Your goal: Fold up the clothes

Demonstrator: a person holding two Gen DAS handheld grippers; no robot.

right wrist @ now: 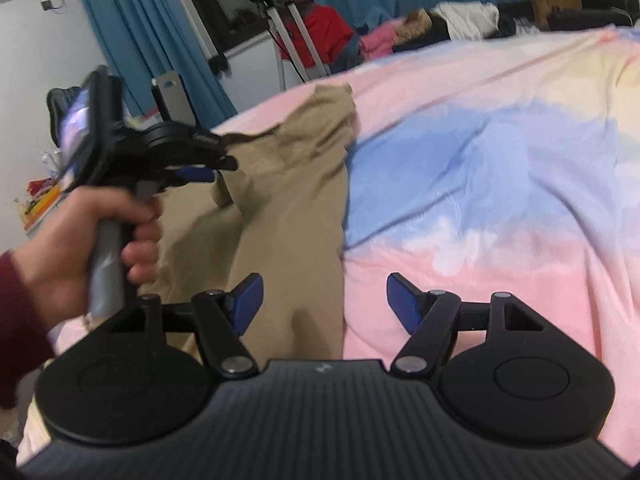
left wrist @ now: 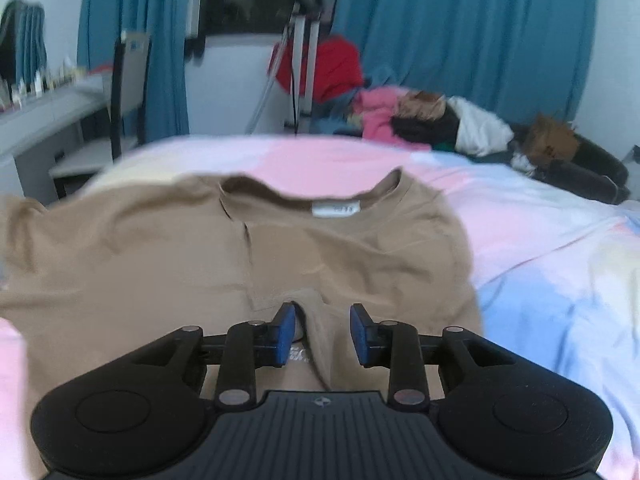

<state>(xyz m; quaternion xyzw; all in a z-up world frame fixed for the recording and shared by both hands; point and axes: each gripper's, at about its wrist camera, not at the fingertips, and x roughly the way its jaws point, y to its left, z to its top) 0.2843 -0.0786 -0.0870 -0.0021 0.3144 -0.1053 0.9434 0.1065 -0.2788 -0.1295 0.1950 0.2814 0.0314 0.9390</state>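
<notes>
Two grippers over a tan t-shirt [left wrist: 280,248] on a pastel bedspread [left wrist: 540,248].

Left gripper [left wrist: 322,330] spread, blue pads either side of a raised fold of the shirt, not pinching it; right gripper [right wrist: 323,300] spread wide, left pad over the shirt's edge, right pad over bare bedspread; beyond the shirt's collar, white label [left wrist: 335,209] showing; farther past the shirt, a clothes pile [left wrist: 420,116], tripod [left wrist: 298,60] and blue curtains [left wrist: 460,24].

Count: 1 tan T-shirt [left wrist: 240,248] on the bed [left wrist: 540,240], 2 grippers — left gripper [left wrist: 322,332], right gripper [right wrist: 324,300].
</notes>
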